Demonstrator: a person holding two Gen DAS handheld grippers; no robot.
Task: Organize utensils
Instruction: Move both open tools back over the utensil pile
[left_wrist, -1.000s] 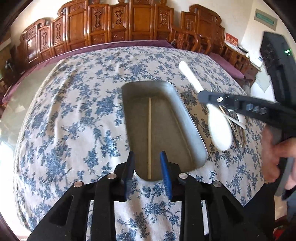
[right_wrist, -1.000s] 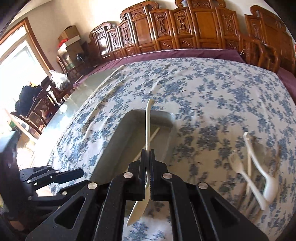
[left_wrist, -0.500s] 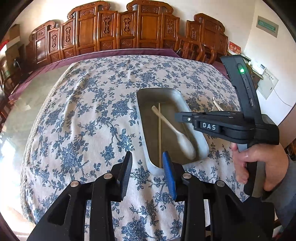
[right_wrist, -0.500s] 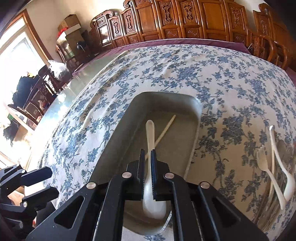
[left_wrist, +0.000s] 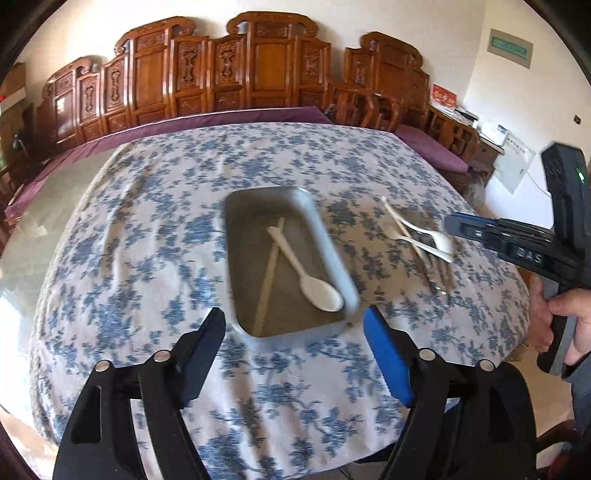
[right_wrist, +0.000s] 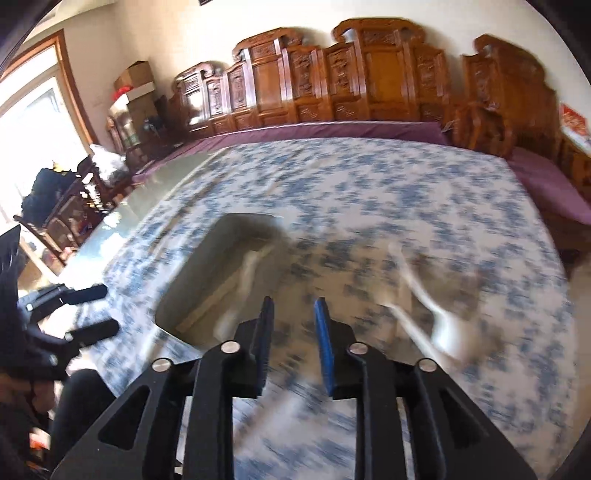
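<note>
**Desk:** What do you have, starting from the left?

**Operator:** My left gripper (left_wrist: 293, 325) hangs at the near end of the grey metal tray (left_wrist: 334, 254), jaws spread wide with nothing between them. The tray sits on the blue-flowered tablecloth (left_wrist: 147, 240). Inside it a white plastic spoon (left_wrist: 306, 271) lies with its bowl toward me, crossing a pale chopstick (left_wrist: 269, 273).

**Desk:** And further right?

**Operator:** Right of the tray, a small pile of white plastic utensils (left_wrist: 421, 240) lies on the cloth; I can make out a spoon among them, perhaps a fork, though the picture is soft there. My right gripper (right_wrist: 293, 314) is parted and empty, above the cloth between tray and pile; that view is badly smeared.
</note>
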